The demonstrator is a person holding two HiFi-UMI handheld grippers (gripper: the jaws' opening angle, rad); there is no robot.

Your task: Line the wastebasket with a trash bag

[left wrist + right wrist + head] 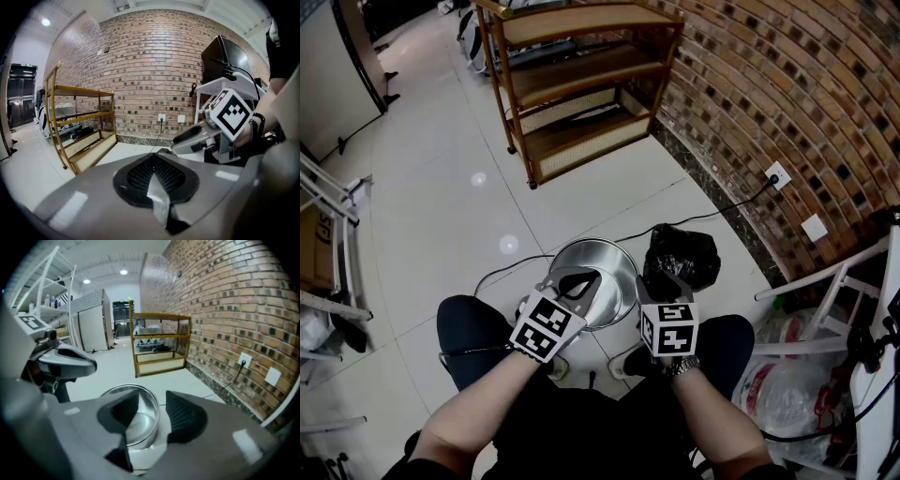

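Right tool (153,413), jaws apart, faces steel wastebasket (126,386).

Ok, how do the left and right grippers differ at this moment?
The left gripper has its jaws shut; the right gripper has them apart. In the head view the left gripper sits over the steel wastebasket, while the right gripper lines up with the black trash bag beside it. Both hold nothing, and both point downward.
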